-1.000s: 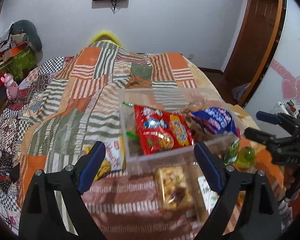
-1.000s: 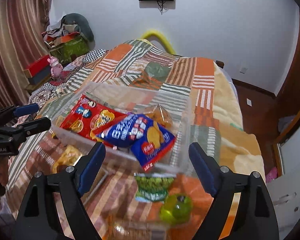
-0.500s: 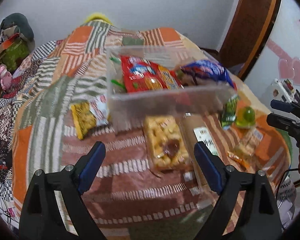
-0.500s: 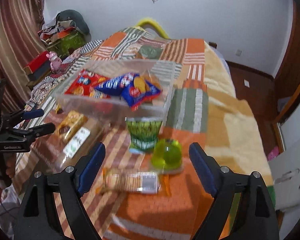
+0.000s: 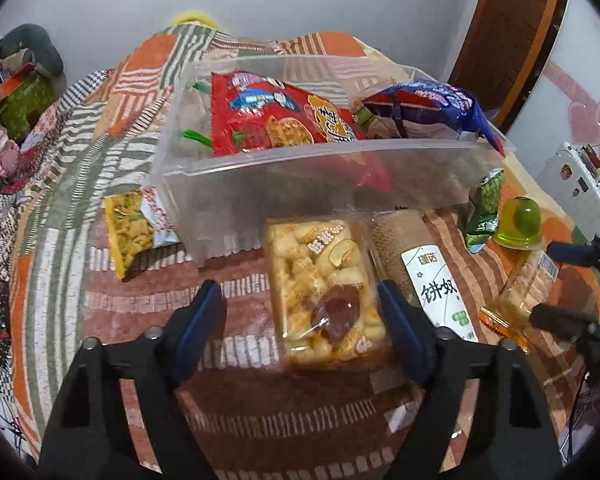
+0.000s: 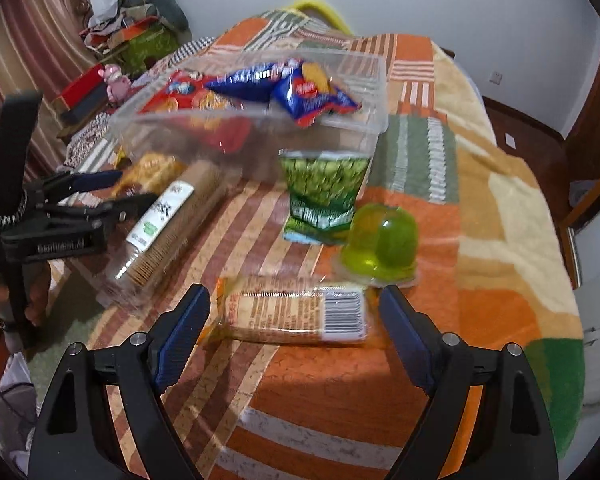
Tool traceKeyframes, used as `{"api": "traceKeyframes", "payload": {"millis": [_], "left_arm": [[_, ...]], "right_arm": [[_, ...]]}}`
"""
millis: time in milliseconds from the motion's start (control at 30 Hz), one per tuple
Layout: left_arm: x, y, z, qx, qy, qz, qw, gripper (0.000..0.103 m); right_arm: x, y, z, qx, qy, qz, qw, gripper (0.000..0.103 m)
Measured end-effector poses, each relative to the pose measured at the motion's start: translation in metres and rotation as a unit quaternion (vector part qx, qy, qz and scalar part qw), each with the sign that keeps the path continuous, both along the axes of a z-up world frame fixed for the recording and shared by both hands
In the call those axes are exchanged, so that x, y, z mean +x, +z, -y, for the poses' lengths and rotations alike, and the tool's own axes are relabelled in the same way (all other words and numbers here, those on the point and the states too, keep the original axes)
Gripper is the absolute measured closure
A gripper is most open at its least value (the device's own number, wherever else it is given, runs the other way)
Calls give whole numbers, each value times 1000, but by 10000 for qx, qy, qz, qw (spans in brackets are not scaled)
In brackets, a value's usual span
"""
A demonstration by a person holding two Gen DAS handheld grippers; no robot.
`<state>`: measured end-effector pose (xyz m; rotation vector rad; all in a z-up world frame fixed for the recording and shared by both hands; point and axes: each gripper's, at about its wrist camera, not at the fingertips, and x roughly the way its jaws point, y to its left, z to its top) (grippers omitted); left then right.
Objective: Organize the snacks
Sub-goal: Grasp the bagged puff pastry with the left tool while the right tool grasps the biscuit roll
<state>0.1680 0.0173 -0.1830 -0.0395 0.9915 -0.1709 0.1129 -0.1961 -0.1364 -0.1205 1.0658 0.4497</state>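
**Two packs, two sets of jaws, both lined up**

On the bed's near edge, the left gripper (image 5: 300, 320) is closing its jaws around the puffed-snack tray (image 5: 324, 284), whose long axis runs away toward the clear bin (image 5: 340, 172); the pads are not yet pressing. Further right, the right gripper (image 6: 296, 332) hangs released over the wrapped biscuit bar (image 6: 296, 314), which lies crosswise, spanning the gap.

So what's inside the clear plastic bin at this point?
The clear plastic bin holds a red snack bag and a blue snack bag, with green-trimmed wrappers at its left end. Anything beneath the bags is covered.
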Motion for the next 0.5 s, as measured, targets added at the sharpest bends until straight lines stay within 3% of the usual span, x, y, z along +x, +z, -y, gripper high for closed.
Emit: {"api": "traceKeyframes", "payload": {"millis": [67,133,333,400,500], "left_arm": [[2,-4,3,-37,-75,-56,10000,47],[0,-5,8,156,-126,52,9998,58],[-13,0,10,217,-218,165,9994,58],[-18,4,9,221,-212,217,9993,58],[-25,12,7,252,-199,321,9990,58]], "right_arm": [[-1,-3,-2,-53,20,7,10000,15],[-4,-4,-4,-98,54,35,9999,12],[-9,-9,-14,-338,204,178,9991,6],[-10,-11,-16,-385,215,229,9988,9],[-10,-10,-17,-450,217,295,9983,22]]}}
